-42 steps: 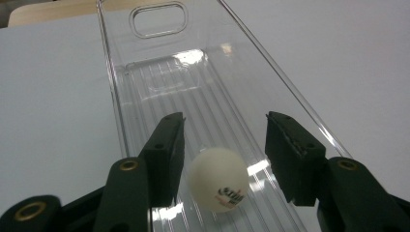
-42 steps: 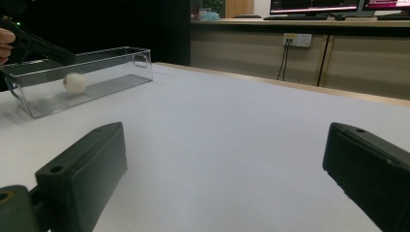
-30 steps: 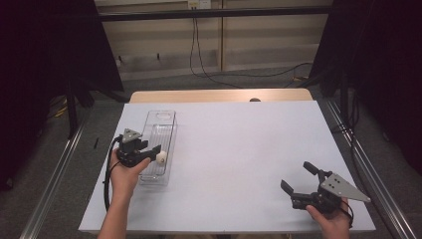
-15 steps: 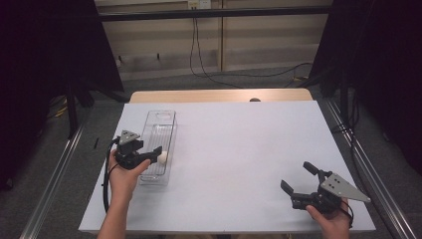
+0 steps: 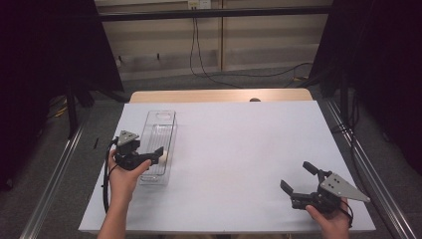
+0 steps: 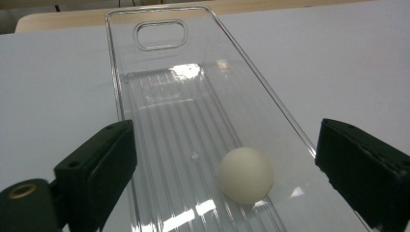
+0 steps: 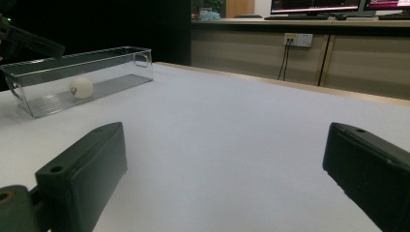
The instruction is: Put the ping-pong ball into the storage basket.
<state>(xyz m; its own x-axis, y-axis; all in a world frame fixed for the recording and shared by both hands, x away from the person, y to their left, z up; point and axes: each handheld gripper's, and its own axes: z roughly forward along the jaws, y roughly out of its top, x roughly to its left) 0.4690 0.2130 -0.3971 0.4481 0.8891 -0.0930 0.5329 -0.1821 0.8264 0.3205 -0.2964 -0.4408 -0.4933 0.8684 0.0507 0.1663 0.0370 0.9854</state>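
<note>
A clear plastic tray lies lengthwise at the left of the white table. A white ball rests loose on its ribbed floor near the near end. My left gripper hovers over that end, open. In the left gripper view its jaws stand wide apart, either side of the tray, with the ball between and below them, untouched by the left gripper. My right gripper is open low over the table's near right, with nothing between its jaws. From the right gripper the tray and ball show far off.
The white table top stretches bare between the two grippers. A wooden strip runs along its far edge. Metal rails flank both sides. Cables hang on the back wall.
The left hand has shifted slightly toward the near edge over the tray's end. The right gripper has stayed still.
</note>
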